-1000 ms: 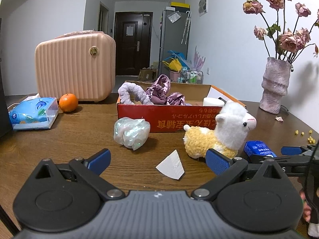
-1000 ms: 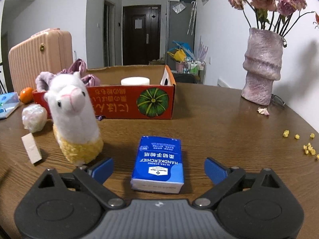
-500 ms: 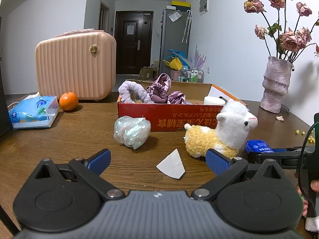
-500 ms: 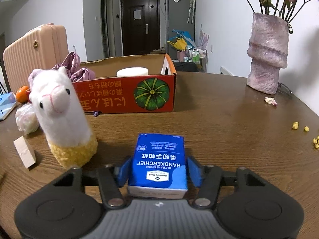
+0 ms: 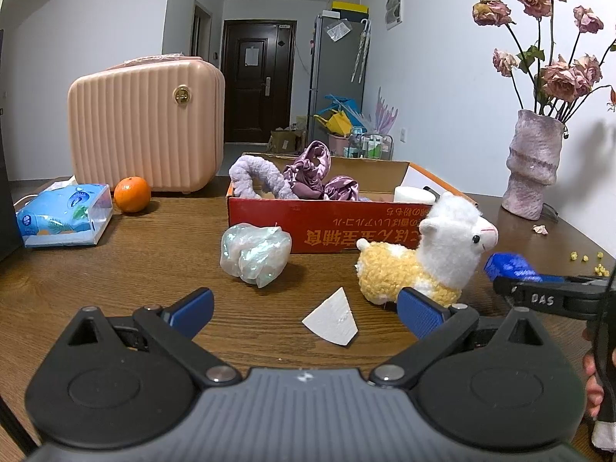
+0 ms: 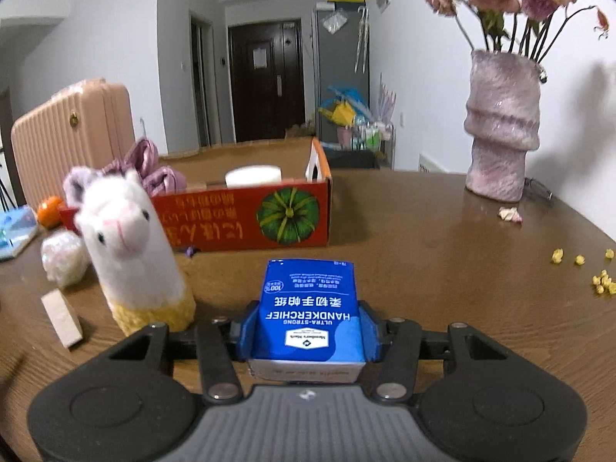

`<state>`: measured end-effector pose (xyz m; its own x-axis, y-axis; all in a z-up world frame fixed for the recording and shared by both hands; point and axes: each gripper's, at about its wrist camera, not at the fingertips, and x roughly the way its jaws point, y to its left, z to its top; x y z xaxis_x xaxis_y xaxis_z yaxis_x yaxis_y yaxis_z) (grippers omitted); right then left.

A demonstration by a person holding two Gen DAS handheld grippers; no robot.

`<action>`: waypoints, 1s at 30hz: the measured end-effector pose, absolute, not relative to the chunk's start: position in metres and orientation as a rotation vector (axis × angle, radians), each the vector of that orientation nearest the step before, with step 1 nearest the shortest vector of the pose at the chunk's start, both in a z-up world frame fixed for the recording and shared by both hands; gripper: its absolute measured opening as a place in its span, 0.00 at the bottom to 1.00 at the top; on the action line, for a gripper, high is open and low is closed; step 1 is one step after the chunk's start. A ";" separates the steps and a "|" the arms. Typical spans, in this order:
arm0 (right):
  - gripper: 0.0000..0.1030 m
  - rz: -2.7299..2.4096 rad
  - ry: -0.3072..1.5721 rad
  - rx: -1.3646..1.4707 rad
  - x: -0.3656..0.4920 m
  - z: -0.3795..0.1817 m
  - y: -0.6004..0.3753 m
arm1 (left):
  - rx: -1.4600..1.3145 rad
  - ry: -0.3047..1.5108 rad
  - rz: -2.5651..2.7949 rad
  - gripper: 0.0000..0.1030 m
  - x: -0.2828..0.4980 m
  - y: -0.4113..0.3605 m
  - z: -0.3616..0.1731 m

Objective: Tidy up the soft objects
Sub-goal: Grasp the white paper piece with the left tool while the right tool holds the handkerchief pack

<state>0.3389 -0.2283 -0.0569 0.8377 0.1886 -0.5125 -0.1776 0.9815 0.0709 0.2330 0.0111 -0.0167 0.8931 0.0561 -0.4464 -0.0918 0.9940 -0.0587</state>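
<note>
Right tool (image 6: 306,337) closed in — now pinching tissue pack (image 6: 310,308).

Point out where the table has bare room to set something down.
Bare wood lies between the red box and the vase, and between the tissue pack and the crumpled bag. It is crowded around the plush alpaca.

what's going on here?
A person is tidying soft things into the red cardboard box. The right gripper has just been closing and now clamps the blue handkerchief pack on the table. The left gripper is open, holding nothing. The plush alpaca is outside the box.
</note>
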 end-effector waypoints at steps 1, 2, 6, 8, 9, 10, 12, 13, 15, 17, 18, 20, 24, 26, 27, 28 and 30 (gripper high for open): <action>0.50 0.196 0.530 0.026 0.336 -0.055 -0.229 | -0.080 0.461 0.077 1.00 0.233 0.011 -0.016; 0.50 0.198 0.516 0.030 0.334 -0.053 -0.229 | -0.082 0.462 0.077 1.00 0.233 0.012 -0.016; 0.50 0.203 0.462 0.040 0.324 -0.046 -0.230 | -0.083 0.464 0.076 1.00 0.233 0.012 -0.016; 0.50 0.205 0.443 0.046 0.321 -0.044 -0.230 | -0.083 0.465 0.075 1.00 0.233 0.012 -0.016; 0.50 0.206 0.436 0.048 0.320 -0.043 -0.230 | -0.084 0.465 0.075 1.00 0.233 0.012 -0.016; 0.50 0.207 0.432 0.050 0.319 -0.042 -0.231 | -0.084 0.465 0.075 1.00 0.234 0.012 -0.016; 0.50 0.208 0.431 0.052 0.319 -0.042 -0.231 | -0.083 0.467 0.076 1.00 0.234 0.011 -0.017; 0.50 0.207 0.431 0.053 0.319 -0.042 -0.231 | -0.084 0.468 0.075 1.00 0.234 0.011 -0.017; 0.50 0.207 0.426 0.055 0.319 -0.041 -0.232 | -0.082 0.471 0.074 1.00 0.235 0.011 -0.017; 0.50 0.207 0.420 0.056 0.318 -0.041 -0.232 | -0.077 0.477 0.076 1.00 0.236 0.010 -0.019; 0.50 0.207 0.418 0.055 0.317 -0.041 -0.232 | -0.073 0.480 0.076 1.00 0.237 0.010 -0.019; 0.50 0.206 0.417 0.055 0.316 -0.041 -0.232 | -0.065 0.486 0.076 1.00 0.240 0.009 -0.021; 0.50 0.205 0.413 0.057 0.316 -0.040 -0.233 | -0.045 0.518 0.076 1.00 0.252 0.007 -0.029; 0.50 0.205 0.411 0.056 0.316 -0.040 -0.233 | -0.031 0.534 0.077 1.00 0.259 0.005 -0.033; 0.50 0.205 0.410 0.055 0.316 -0.040 -0.233 | -0.022 0.543 0.080 1.00 0.264 0.004 -0.035; 0.50 0.206 0.409 0.053 0.316 -0.040 -0.232 | -0.018 0.549 0.083 1.00 0.268 0.004 -0.037; 0.50 0.206 0.408 0.051 0.315 -0.041 -0.232 | -0.020 0.572 0.083 1.00 0.277 0.004 -0.041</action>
<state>0.3153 -0.2321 -0.0408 0.8972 0.2095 -0.3888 -0.1889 0.9778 0.0909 0.2774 0.0039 -0.0405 0.8374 0.0730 -0.5417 -0.0839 0.9965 0.0046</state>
